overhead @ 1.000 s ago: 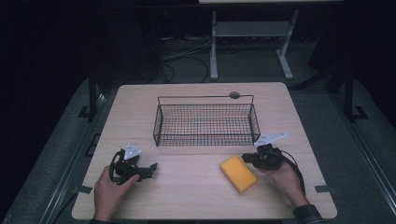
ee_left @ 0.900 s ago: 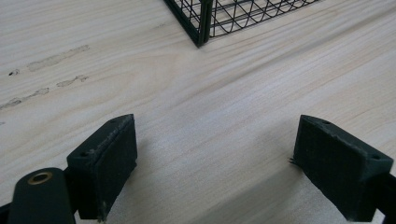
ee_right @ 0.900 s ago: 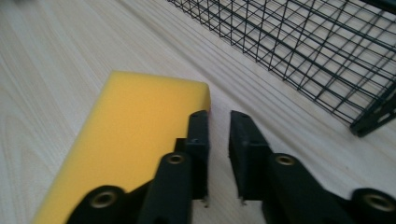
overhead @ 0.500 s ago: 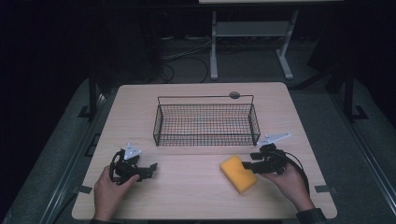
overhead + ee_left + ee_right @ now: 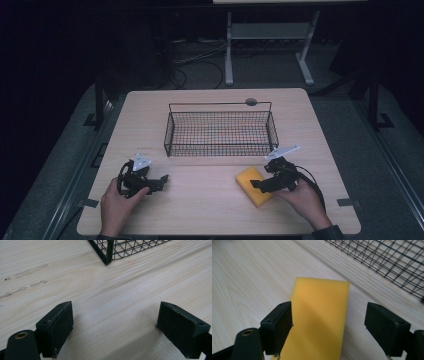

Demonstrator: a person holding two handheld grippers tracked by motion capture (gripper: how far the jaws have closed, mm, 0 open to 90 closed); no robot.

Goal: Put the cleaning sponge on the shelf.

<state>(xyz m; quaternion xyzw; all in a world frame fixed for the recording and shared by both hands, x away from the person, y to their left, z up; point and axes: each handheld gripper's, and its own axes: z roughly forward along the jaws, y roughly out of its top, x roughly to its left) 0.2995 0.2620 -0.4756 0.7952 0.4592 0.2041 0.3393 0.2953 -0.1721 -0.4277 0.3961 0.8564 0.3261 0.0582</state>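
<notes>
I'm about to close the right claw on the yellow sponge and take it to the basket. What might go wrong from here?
1. The right claw, whose jaws have just been opening, stands off-centre over the sponge: one jaw overlaps it, the other is over bare table. Closing now might pinch an edge and let the soft sponge twist free.
2. The wire basket has a raised rim; a low carry could snag on it.
</notes>
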